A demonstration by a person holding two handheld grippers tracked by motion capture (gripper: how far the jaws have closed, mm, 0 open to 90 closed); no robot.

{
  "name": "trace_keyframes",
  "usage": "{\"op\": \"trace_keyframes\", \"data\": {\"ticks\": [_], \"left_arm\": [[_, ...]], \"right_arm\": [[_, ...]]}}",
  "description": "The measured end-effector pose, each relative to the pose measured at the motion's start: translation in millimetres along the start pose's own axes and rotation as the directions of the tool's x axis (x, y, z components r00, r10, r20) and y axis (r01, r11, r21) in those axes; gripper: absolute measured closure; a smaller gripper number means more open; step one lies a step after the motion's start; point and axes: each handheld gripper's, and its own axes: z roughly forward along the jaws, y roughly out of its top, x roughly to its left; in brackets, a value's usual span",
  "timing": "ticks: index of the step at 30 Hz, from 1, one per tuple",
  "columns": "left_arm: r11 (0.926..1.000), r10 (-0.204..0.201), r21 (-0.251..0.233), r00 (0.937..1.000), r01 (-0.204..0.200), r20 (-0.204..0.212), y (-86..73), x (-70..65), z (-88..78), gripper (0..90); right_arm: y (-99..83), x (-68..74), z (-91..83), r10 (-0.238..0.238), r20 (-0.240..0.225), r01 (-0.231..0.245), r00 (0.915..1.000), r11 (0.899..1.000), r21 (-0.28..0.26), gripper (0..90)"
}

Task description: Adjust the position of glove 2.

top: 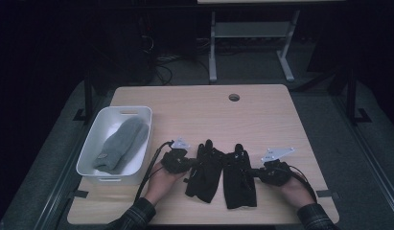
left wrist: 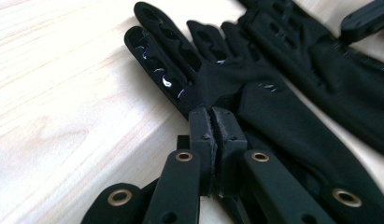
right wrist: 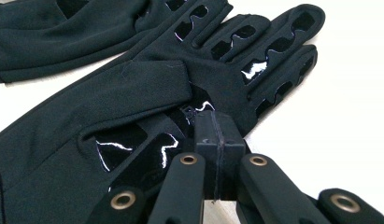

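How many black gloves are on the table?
2. One black fabric glove lies by the left gripper; the other black fabric glove lies beside it, by the right gripper. None looks hidden.

dim lab: bare workbench [top: 261, 110], floor cables [top: 161, 67]

Plaid sleeves [top: 137, 213]; black fingers [left wrist: 201, 140] with 2 brass-ringed rivets each.
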Motion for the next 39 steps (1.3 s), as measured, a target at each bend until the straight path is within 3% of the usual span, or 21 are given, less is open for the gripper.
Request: {"op": "trace_keyframes", "data": {"ticks": [8,19,30,39], "left_arm": [[0.9981,-0.031,-0.051,0.9974,0.034,0.065,0.8,-4.9,-17.6,87.0],[0.9924,-0.046,-0.109,0.9932,0.058,0.107,4.4,-10.1,-34.8,87.1],[0.9924,-0.012,-0.119,0.9882,0.031,0.153,15.2,-22.4,-30.4,87.0],[0.9921,-0.008,-0.123,0.9865,0.028,0.164,24.1,-22.7,-26.3,87.0]], "right_arm": [[1.8,2.4,1.6,0.005,0.01,-0.005,0.9999,1.0,0.002,90.0],[3.8,4.0,3.4,0.011,0.021,-0.011,0.9997,1.0,0.003,90.0],[11.8,16.3,12.6,-0.002,-0.014,0.002,0.9999,1.0,0.001,90.0],[21.1,28.4,23.6,-0.022,-0.036,0.022,0.9991,1.0,-0.005,90.0]]}}
